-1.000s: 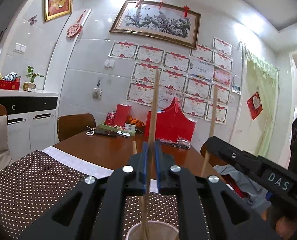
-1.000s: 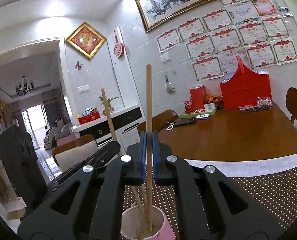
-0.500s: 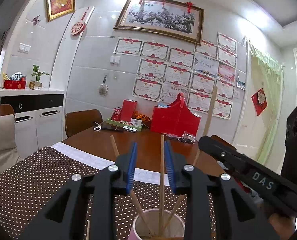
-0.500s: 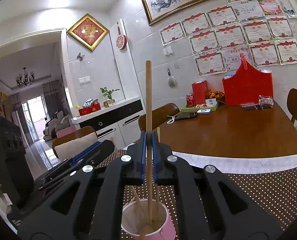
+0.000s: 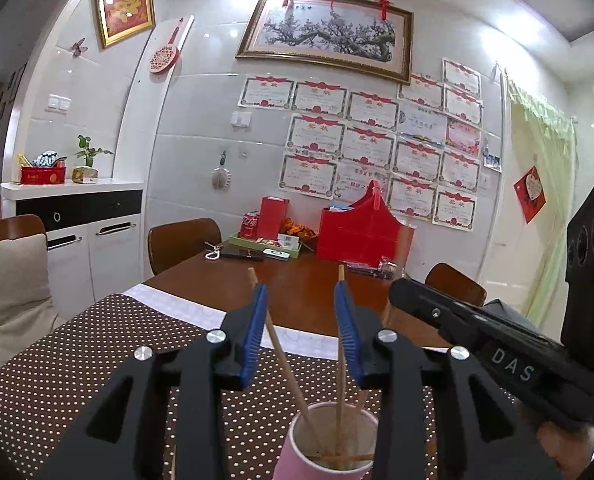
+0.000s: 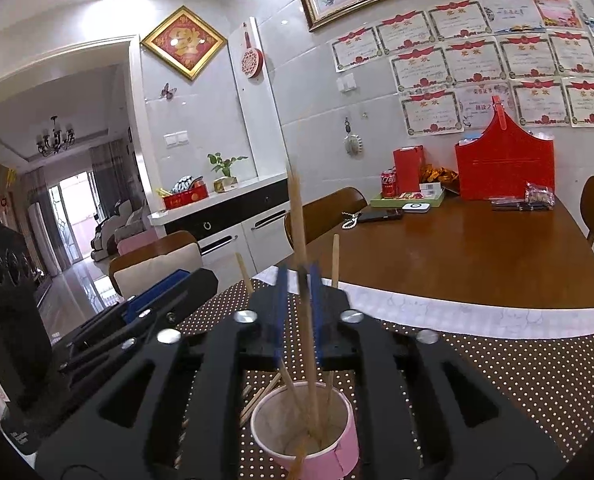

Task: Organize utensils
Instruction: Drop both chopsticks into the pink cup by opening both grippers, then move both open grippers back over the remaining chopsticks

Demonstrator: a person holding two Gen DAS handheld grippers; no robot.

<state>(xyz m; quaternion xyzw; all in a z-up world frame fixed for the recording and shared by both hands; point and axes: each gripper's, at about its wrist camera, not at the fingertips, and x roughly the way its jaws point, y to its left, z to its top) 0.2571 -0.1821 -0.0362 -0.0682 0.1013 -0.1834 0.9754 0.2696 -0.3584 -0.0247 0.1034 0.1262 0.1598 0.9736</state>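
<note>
While the pink cup (image 6: pixel 307 426) stands on the dotted table (image 6: pixel 517 368) just below both pairs of fingers, the dropping-in step is judged underway: the left gripper (image 5: pixel 300 332) is spread wide with two chopsticks (image 5: pixel 340 344) standing loose between its fingers, and the right gripper (image 6: pixel 297 312) is parted slightly around a blurred chopstick (image 6: pixel 299 232). Withdrawal upward is called for next. "DAS" is read on the right gripper's side.

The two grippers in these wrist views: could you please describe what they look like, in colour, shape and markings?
Both are matte black plastic with triangular cut-outs in the finger arms and round silver screw heads. The left gripper has ribbed blue pads; the right gripper has blue pads too, blurred here. From the left wrist view, the right gripper's side carries white "DAS" lettering ahead of a boxy black body. No cables or sleeves show.
</note>
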